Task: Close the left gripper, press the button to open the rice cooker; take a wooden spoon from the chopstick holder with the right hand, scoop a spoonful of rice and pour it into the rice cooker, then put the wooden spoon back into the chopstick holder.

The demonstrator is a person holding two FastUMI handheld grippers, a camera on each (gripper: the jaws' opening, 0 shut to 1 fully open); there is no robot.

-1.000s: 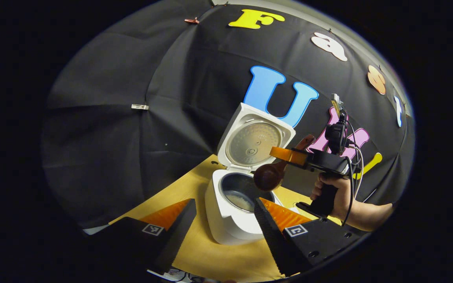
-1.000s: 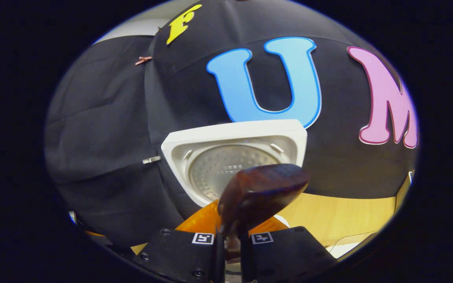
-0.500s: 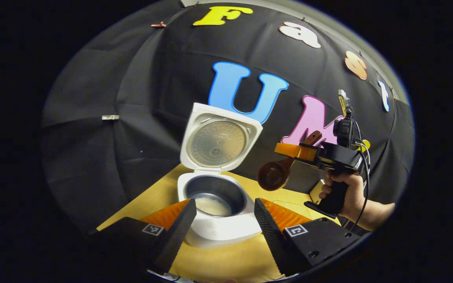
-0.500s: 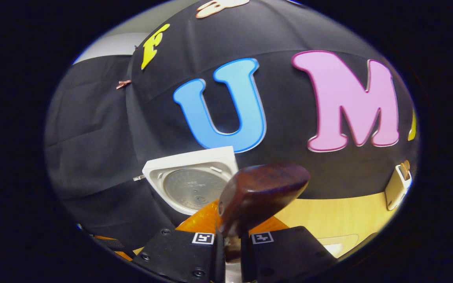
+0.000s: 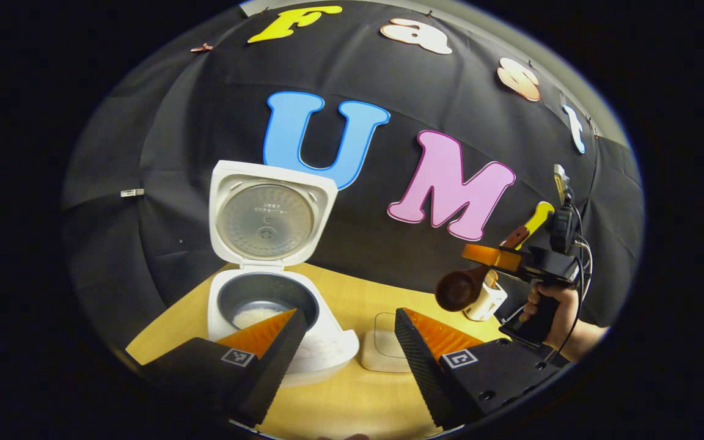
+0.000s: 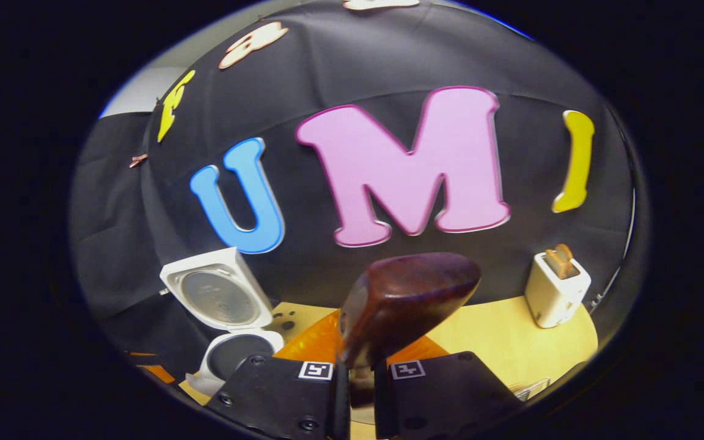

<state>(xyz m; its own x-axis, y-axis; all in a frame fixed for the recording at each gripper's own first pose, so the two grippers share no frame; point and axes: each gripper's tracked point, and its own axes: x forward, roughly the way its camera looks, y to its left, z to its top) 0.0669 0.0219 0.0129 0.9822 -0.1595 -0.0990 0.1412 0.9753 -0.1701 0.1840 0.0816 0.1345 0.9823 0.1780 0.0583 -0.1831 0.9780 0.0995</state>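
Note:
The white rice cooker [image 5: 321, 342] stands open on the table, lid [image 5: 264, 214] upright, with a little rice [image 5: 253, 316] in its dark pot. My left gripper [image 5: 346, 345] hovers open in front of it, nothing between its fingers. To the right, my right gripper [image 5: 491, 256] is shut on the handle of the dark wooden spoon [image 5: 459, 288], held in the air just above the white chopstick holder [image 5: 487, 302]. In the right gripper view the spoon [image 6: 407, 302] rises from the shut right gripper [image 6: 355, 370], with the cooker [image 6: 230, 357] at lower left and the holder [image 6: 557, 293] at right.
A low white square container [image 5: 382, 351] sits on the wooden table [image 5: 352, 299] between my left gripper's fingers and right of the cooker. A hand [image 5: 557, 311] grips the right gripper's handle. Another wooden utensil sticks out of the holder. The black cloth wall stands close behind.
The right gripper has carried the spoon rightward, away from over the cooker's pot to above the chopstick holder. The left gripper's view has swung right, so the cooker sits further left.

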